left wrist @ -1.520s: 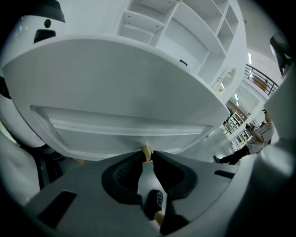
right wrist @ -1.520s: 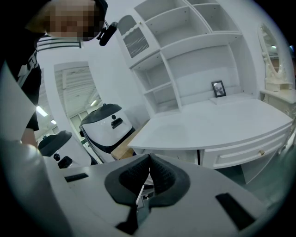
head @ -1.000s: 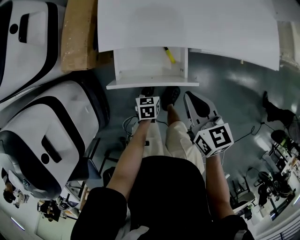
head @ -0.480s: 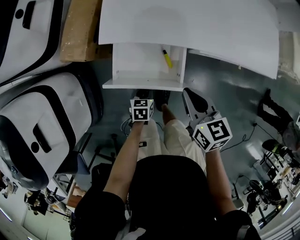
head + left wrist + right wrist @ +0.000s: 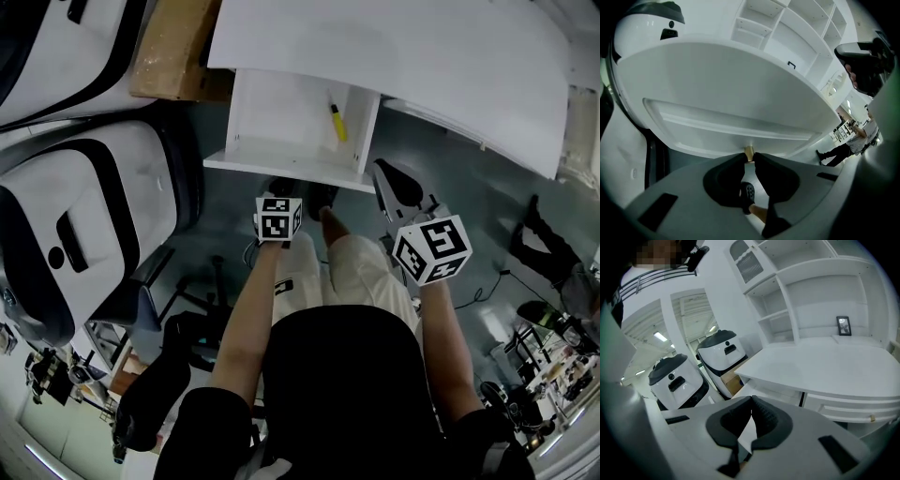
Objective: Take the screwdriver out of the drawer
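Screwdriver (image 5: pixel 337 123), slim and yellow, lies in the head view inside the open white drawer (image 5: pixel 281 112), just beside its right wall. A jaw reaching in there could knock that wall, and the slim handle would likely roll or slip from a poor pinch. A harder pull might also drag the drawer off its runners. Nothing else shows in the drawer, and the cardboard box (image 5: pixel 173 47) beside the desk (image 5: pixel 403 66) does not show its contents. In the left gripper view the left gripper (image 5: pixel 749 157) is clamped on the small brass knob (image 5: pixel 749 151) of the drawer front. So small a knob could slip free, and the drawer's inside is out of sight here. In the right gripper view the right gripper (image 5: pixel 751 401) has its jaws pressed together on nothing, back from the desk. Unless it opens first it would only shove the tool about, and the drawer's inside is hidden from this angle.
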`<state>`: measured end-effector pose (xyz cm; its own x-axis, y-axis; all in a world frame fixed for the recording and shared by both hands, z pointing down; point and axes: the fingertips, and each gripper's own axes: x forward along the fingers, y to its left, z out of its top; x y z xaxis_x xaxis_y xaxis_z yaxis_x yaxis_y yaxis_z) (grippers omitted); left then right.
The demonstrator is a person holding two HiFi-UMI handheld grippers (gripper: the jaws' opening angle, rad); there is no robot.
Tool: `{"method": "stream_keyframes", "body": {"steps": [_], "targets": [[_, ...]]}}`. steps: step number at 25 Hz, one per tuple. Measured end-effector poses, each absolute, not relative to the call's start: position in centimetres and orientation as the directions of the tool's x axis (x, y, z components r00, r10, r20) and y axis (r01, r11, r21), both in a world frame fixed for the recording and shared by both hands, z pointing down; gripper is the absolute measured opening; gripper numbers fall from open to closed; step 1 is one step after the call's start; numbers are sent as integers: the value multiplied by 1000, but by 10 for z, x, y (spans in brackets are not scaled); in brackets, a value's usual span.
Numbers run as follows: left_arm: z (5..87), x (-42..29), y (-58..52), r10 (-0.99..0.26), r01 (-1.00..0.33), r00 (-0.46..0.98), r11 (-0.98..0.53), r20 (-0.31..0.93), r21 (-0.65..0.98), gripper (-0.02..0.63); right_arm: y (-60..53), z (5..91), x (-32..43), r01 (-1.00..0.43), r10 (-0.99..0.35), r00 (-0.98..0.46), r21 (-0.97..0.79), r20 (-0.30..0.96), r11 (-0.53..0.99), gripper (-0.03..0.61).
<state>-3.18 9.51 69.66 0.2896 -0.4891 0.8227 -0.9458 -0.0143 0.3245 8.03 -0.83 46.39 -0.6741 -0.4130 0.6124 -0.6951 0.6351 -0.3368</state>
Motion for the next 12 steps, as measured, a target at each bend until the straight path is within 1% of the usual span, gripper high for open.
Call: {"method": "stream_keyframes", "body": {"steps": [9,12], "targets": [[695,-32,101,-496,-946,265,30,827,322,84,-17,482,95,-660,-358,-681,-323,639,678,17],[687,-32,110,-484,-949,266,20,833,315,91,-19,490,97,-658,-343,-666,-305,663,689,17]]}}
